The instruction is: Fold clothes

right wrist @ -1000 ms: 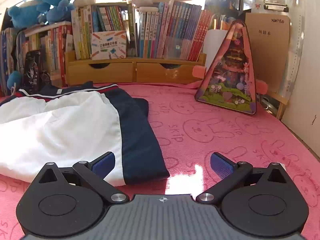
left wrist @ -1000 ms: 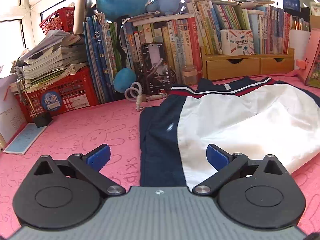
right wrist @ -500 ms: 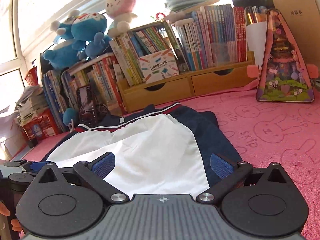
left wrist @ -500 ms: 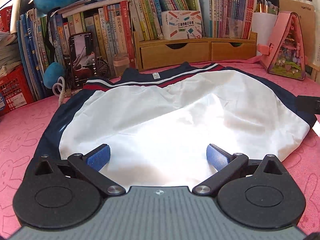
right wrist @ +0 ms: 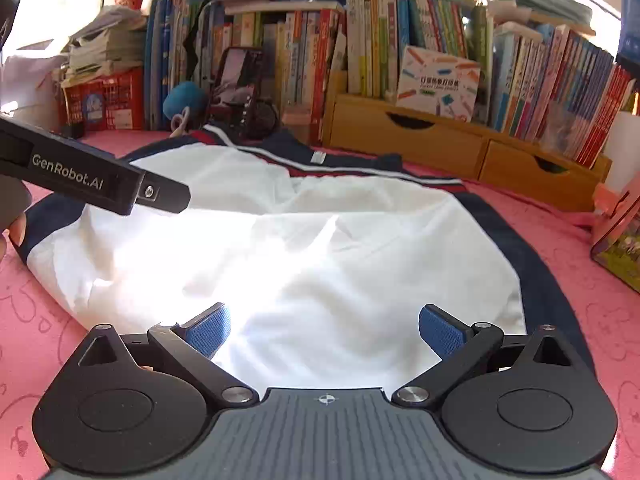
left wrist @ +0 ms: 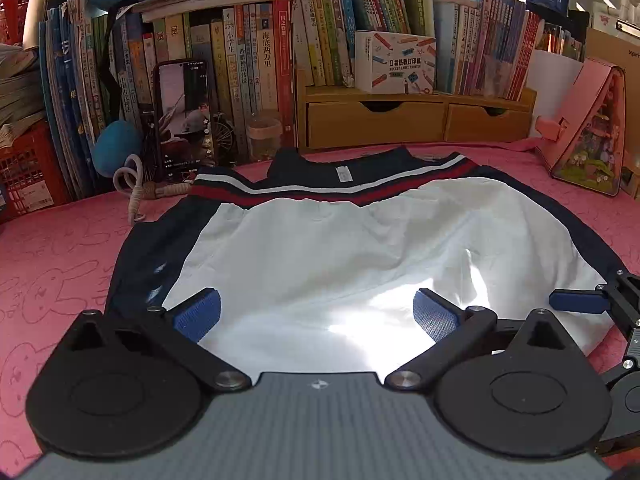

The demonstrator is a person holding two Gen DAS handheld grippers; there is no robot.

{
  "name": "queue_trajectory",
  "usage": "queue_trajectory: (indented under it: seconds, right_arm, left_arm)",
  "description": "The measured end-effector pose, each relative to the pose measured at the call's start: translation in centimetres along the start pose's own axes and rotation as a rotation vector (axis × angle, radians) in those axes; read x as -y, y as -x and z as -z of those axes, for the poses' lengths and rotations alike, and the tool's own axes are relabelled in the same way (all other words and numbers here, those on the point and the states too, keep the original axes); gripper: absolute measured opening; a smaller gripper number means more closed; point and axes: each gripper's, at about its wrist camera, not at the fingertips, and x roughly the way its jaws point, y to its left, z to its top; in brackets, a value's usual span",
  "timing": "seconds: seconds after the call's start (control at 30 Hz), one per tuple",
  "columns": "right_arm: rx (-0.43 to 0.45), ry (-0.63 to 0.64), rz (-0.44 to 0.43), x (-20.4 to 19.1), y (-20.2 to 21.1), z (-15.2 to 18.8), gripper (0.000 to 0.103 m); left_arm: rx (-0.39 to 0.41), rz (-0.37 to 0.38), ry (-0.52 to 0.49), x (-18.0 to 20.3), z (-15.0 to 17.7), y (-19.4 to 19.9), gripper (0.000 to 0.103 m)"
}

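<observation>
A white garment with navy sides and a red, white and navy striped band at its far edge lies spread flat on the pink cloth; it also fills the right wrist view. My left gripper is open and empty, hovering over the garment's near hem. My right gripper is open and empty over the near white part, right of the left one. One of its blue fingertips shows at the right edge of the left wrist view. The left gripper's black body crosses the right wrist view's left side.
Rows of books and a wooden drawer unit stand behind the garment. A phone leans on the books, with a coiled cable beside it. A pink triangular toy house stands at far right. Red baskets sit far left.
Both grippers swung from the garment's outer sides to its near middle. The garment lies where it was. Both stayed open.
</observation>
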Motion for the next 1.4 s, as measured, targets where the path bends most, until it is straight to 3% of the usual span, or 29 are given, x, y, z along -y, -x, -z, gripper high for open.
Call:
queue_trajectory:
  seconds: [0.07,0.17,0.43,0.63,0.83,1.03,1.17,1.27,1.4]
  right_arm:
    - [0.009,-0.060,-0.029,0.8,-0.2,0.5,0.103]
    - [0.005,-0.040,-0.019,0.6,-0.1,0.6,0.103]
    - [0.004,-0.044,-0.019,0.9,0.0,0.4,0.103]
    - [0.003,-0.043,-0.019,1.0,-0.1,0.2,0.103]
    - [0.002,-0.047,-0.013,1.1,-0.1,0.2,0.103]
    - [0.002,-0.048,-0.009,1.2,0.0,0.1,0.103]
    - [0.002,-0.048,-0.010,1.3,0.1,0.1,0.103]
    - [0.002,-0.048,-0.010,1.4,0.1,0.1,0.103]
    - [0.002,-0.047,-0.010,1.5,0.2,0.0,0.103]
  left_arm:
    - [-0.043,0.005,-0.062,1.1,0.0,-1.5,0.103]
    - [-0.086,-0.017,-0.140,2.8,0.0,-3.6,0.103]
    - [-0.136,-0.120,-0.045,1.6,-4.3,-9.3,0.103]
    - [-0.149,-0.142,-0.029,1.0,-7.5,-12.4,0.103]
    - [-0.156,-0.139,-0.016,0.2,-8.4,-14.1,0.103]
    - [-0.149,-0.143,-0.013,0.2,-7.9,-13.8,0.103]
    - [-0.118,-0.159,-0.083,1.1,-7.3,-12.0,0.101]
    - [-0.078,-0.093,-0.101,0.8,-6.4,-9.0,0.101]
    - [-0.062,0.054,-0.097,-0.1,-4.5,-4.7,0.101]
